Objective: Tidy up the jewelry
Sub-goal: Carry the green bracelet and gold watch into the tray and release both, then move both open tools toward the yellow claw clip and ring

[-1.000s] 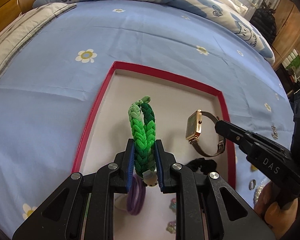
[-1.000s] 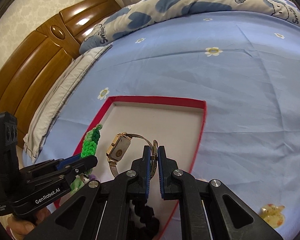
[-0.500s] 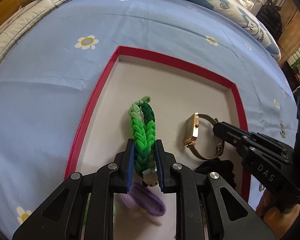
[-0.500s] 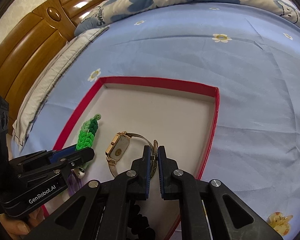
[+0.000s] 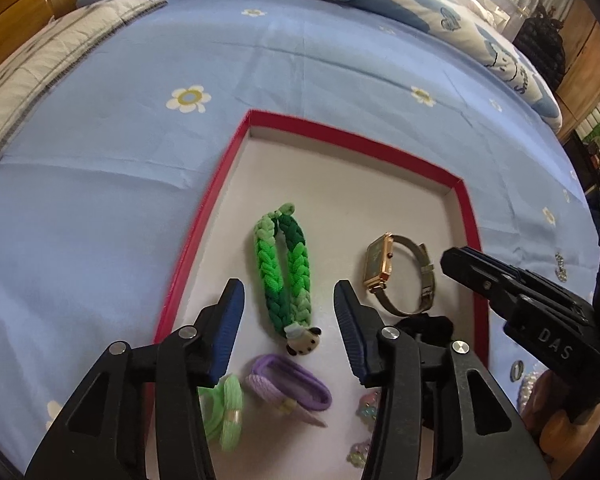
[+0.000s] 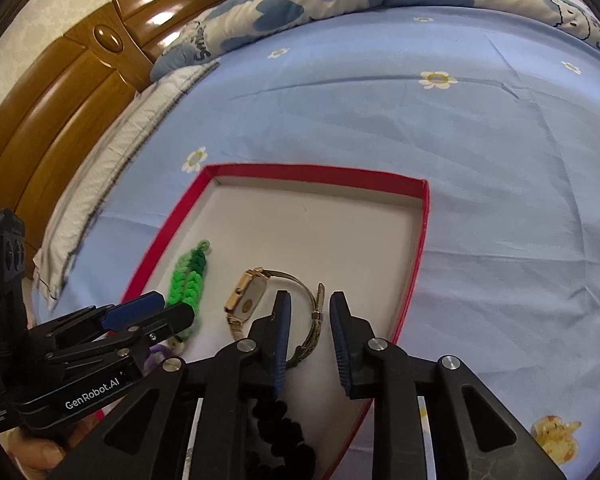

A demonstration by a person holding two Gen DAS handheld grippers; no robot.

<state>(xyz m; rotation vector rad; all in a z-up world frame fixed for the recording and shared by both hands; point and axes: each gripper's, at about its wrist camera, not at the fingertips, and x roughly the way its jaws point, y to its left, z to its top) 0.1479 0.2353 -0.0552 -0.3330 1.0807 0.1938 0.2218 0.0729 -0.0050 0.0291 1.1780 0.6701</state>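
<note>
Inside the red-rimmed shallow tray [image 5: 214, 184], the green braided cord bracelet [image 5: 284, 268] lies flat between the left gripper [image 5: 288, 300]'s just-opened, spread jaws, untouched. Right of it, the gold square-faced watch [image 6: 248, 296] rests, its mesh band between the right gripper [image 6: 308, 312]'s just-parted jaws.

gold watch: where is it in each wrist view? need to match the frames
Left wrist: gold watch right of centre, standing on its side in the red-rimmed tray, right of the green braided bracelet.
Right wrist: watch low centre, just left of the right gripper.
Shared landmark: the green bracelet.
</note>
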